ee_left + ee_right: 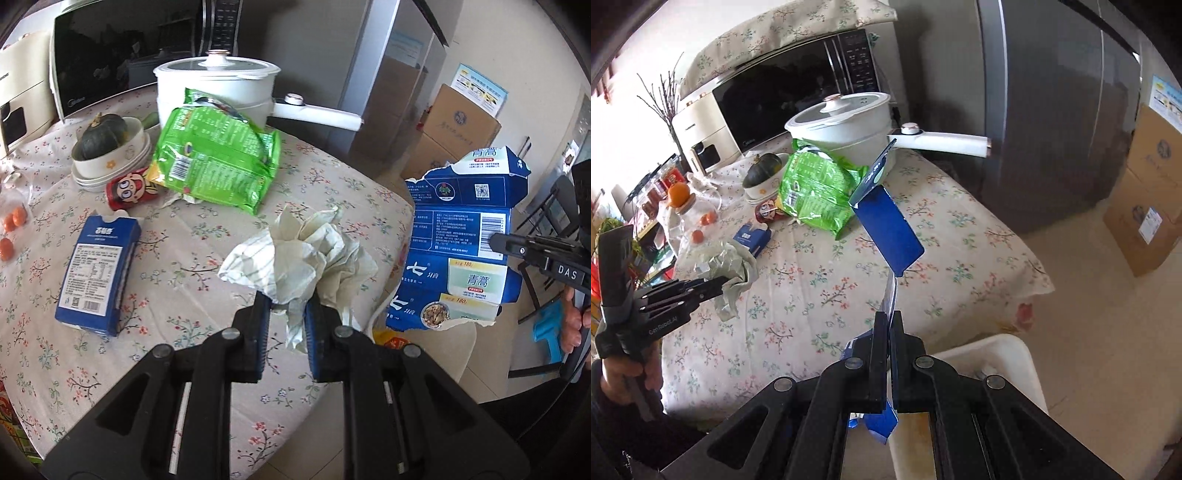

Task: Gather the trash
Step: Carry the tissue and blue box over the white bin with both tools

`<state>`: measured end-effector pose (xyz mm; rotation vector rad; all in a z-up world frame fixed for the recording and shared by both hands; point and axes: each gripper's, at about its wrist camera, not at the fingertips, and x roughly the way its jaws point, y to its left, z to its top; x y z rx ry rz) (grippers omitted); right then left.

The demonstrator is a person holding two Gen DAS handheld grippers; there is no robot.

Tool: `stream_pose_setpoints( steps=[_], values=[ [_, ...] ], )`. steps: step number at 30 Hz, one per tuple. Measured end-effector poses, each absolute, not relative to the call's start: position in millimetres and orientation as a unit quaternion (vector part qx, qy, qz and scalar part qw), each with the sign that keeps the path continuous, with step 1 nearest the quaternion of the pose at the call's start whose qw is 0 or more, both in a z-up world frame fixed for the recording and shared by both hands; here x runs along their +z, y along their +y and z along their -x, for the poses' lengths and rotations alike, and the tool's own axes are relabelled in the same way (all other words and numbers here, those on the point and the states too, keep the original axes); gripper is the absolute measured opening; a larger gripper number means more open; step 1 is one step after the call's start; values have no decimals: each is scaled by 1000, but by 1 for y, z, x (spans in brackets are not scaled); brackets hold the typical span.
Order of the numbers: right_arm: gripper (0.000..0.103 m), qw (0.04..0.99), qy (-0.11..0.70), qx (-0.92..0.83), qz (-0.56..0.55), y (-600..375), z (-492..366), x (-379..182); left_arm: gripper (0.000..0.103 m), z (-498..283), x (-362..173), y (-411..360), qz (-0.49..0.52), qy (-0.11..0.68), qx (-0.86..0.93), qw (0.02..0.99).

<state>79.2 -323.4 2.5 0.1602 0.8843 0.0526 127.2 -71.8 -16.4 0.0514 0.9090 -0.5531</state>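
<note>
My left gripper (288, 306) is shut on a crumpled white paper wad (303, 254) and holds it above the flowered tablecloth (207, 266). It also shows in the right wrist view (722, 286), wad (731, 266) in its jaws. My right gripper (889, 317) is shut on a flattened, torn blue toothpaste carton (886, 225), held upright beyond the table's edge; the carton (458, 240) and gripper (495, 242) show at the right of the left wrist view. A white bin (1008, 354) stands below the right gripper.
On the table lie a green snack bag (218, 155), a blue box (98, 273), a red cartoon can (129, 188), bowls with a squash (107, 147), a white pot (221, 88) and a microwave (125, 51). Cardboard boxes (458, 129) and a fridge stand beyond.
</note>
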Motion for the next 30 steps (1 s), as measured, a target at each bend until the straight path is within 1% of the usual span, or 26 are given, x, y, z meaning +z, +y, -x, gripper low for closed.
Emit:
stream_pose_setpoints(
  steps=[6, 14, 20, 27, 29, 30],
  values=[
    [2, 892, 447, -16, -71, -358, -50, -10, 19, -104, -31, -119, -59, 446, -306, 839],
    [2, 861, 502, -72, -45, -391, -28, -55, 19, -77, -57, -174, -107, 456, -346, 813],
    [2, 833, 544, -100, -17, -404, -26, -92, 19, -60, -74, -209, -141, 457, -371, 796],
    [2, 812, 575, -99, -17, -408, -26, -114, 19, -50, -90, -237, -167, 457, -390, 782],
    [5, 808, 581, -98, -33, -413, -26, -118, 20, -48, -95, -243, -174, 457, -393, 779],
    [11, 805, 583, -100, -41, -415, -26, -119, 20, -47, -97, -245, -177, 457, -394, 777]
  ],
)
